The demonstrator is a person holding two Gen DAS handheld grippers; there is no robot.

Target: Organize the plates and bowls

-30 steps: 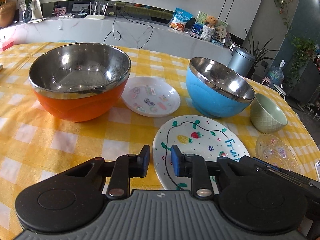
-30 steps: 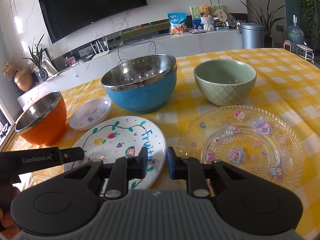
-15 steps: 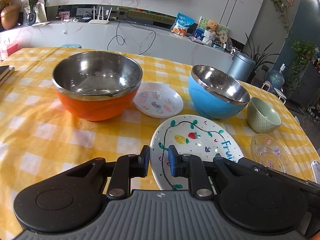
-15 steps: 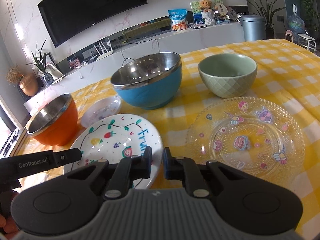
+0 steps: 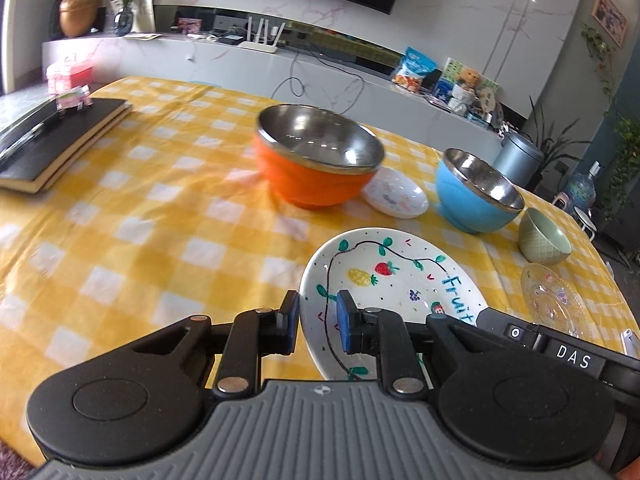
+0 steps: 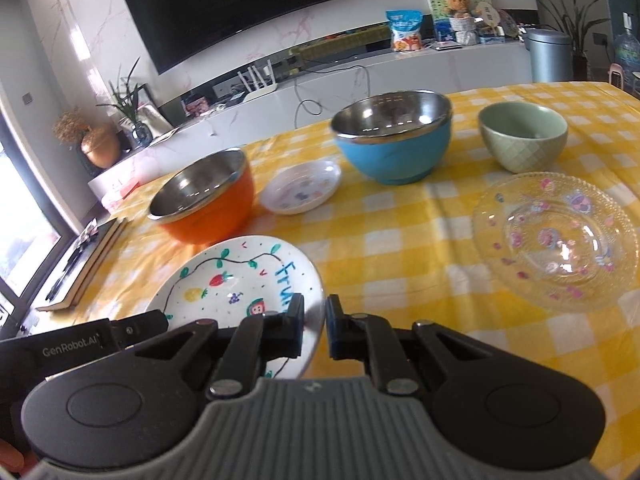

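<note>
Surface: yellow-and-white checked cloth [image 5: 120,240] over a table in a living room.
Fruit plate [image 5: 392,280]: white, painted with a vine, a pineapple, a strawberry and the word "Fruit". It sits at the near edge of the table, closest to both cameras. Whether it clears the cloth I cannot tell.
Left gripper [image 5: 317,324]: clenched on the fruit plate's rim at its 9 o'clock side. One pad is outside the rim and the other is over the painted face.
Right gripper [image 6: 314,320]: nearly closed, pinching the rim at about 4 o'clock in its own view.
Small plate [image 5: 396,198]: white with small pictures, at 12 o'clock from the fruit plate in the left view. It lies between the two steel-lined bowls.
Orange bowl [image 5: 316,160]: at 11 o'clock, upright, just beside the small plate.
Blue bowl [image 5: 476,192]: at 1 o'clock, upright, just right of the small plate.
Green bowl [image 5: 544,240]: at 2 o'clock, near the blue bowl, upright, with a diamond-pattern wall.
Glass plate [image 5: 556,300]: at 3 o'clock, clear with coloured figures. It lies flat, apart from the fruit plate, in front of the green bowl.
Book [image 5: 60,140]: dark cover, at 10 o'clock, well apart at the far left of the table.
Counter [image 5: 200,60]: pale marble, behind the table, carrying cables, a router and packets.
Vase [image 5: 78,14]: gold, on the counter's left end.
TV [image 6: 232,8]: dark, on the marble wall above the counter.
</note>
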